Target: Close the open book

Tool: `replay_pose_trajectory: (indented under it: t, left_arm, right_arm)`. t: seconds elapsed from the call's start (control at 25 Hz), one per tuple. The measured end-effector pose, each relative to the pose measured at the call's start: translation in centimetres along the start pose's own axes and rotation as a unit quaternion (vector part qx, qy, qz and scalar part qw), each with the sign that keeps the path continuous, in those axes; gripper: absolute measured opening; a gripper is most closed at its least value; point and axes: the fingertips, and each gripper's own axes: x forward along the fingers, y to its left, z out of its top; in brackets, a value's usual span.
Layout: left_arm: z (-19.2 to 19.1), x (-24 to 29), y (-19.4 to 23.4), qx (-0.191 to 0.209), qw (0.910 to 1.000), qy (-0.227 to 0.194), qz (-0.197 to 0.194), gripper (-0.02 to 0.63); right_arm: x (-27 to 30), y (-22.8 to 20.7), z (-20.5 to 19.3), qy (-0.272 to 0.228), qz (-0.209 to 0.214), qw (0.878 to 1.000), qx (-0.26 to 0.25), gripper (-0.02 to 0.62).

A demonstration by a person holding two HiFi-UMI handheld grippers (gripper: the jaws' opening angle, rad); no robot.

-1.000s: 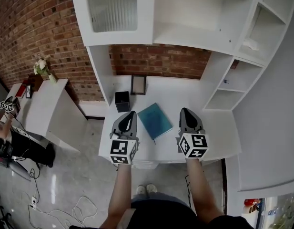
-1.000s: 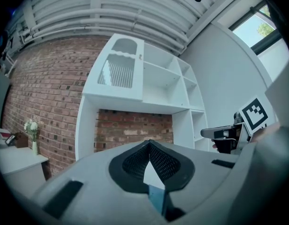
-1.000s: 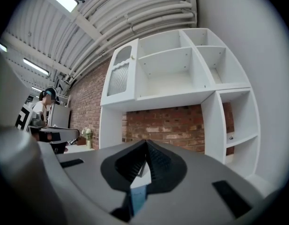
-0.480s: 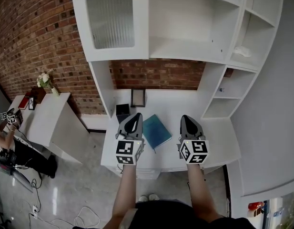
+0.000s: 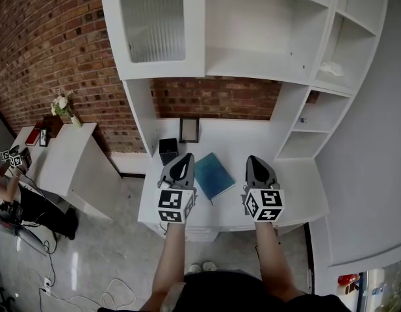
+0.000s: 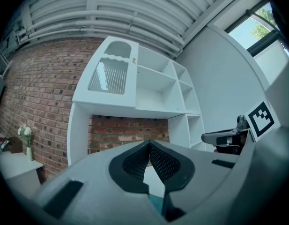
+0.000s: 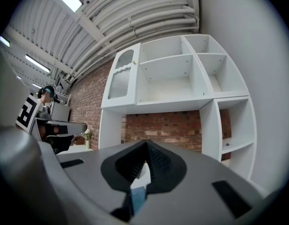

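A teal book lies closed and flat on the white desk, turned at a slant. My left gripper hovers at the book's left edge, level and shut with nothing in it. My right gripper hangs to the right of the book, apart from it, also shut and empty. In the left gripper view the ribbed pads meet at the tip of the left gripper, with a sliver of the teal book below. In the right gripper view the right gripper has its pads together over a bit of the book.
A black box and a dark picture frame stand at the desk's back left. White shelves rise above the desk against a brick wall. A side table with flowers and another person are at far left.
My left gripper has risen a little and sits closer to the book's left edge. The right gripper and the book have stayed put.
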Motion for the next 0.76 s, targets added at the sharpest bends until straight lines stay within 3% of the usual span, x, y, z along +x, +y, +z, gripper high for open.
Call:
replay_pose_trajectory:
  t: [0.76]
  left_arm:
    - [-1.3, -0.8, 0.7, -0.005, 0.9999, 0.013, 0.003, 0.009]
  right_arm:
    - [-0.2, 1.1, -0.3, 0.005, 0.005, 1.000, -0.001, -0.003]
